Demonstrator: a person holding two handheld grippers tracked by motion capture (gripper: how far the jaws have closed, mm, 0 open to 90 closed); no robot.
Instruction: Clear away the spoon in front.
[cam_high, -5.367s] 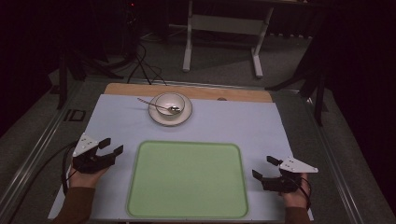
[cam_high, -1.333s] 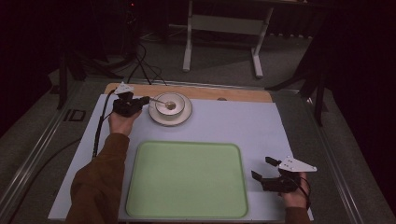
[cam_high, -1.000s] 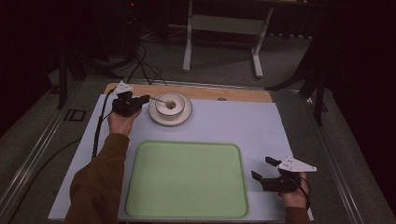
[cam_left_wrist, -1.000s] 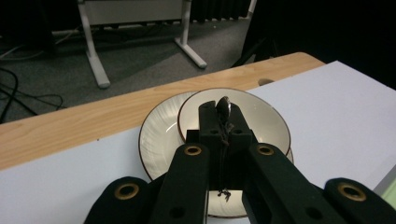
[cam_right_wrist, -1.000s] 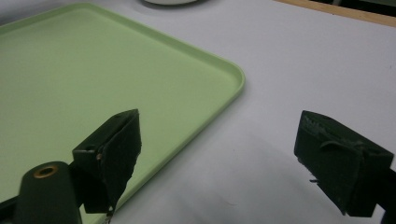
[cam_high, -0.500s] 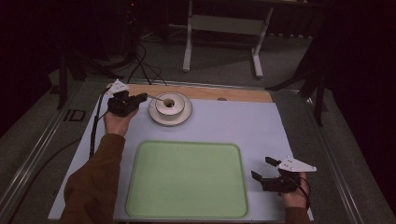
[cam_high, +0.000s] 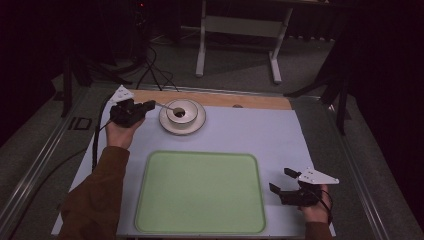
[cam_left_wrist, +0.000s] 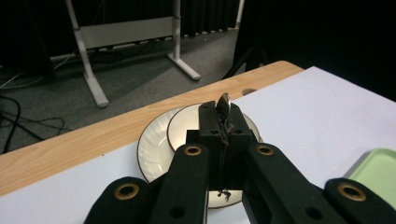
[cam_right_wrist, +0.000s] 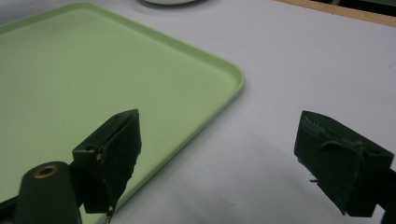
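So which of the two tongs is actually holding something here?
The left tongs, shut on the thin metal spoon over the white bowl; the right tongs gape open beside the green tray.

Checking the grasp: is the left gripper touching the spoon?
Touching. In the left gripper view the left gripper is shut on the spoon handle.

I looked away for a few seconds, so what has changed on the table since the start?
The left gripper moved from beside the green tray up to the cup, clamped the spoon handle and drew it leftward. Right gripper, saucer and tray stayed put.
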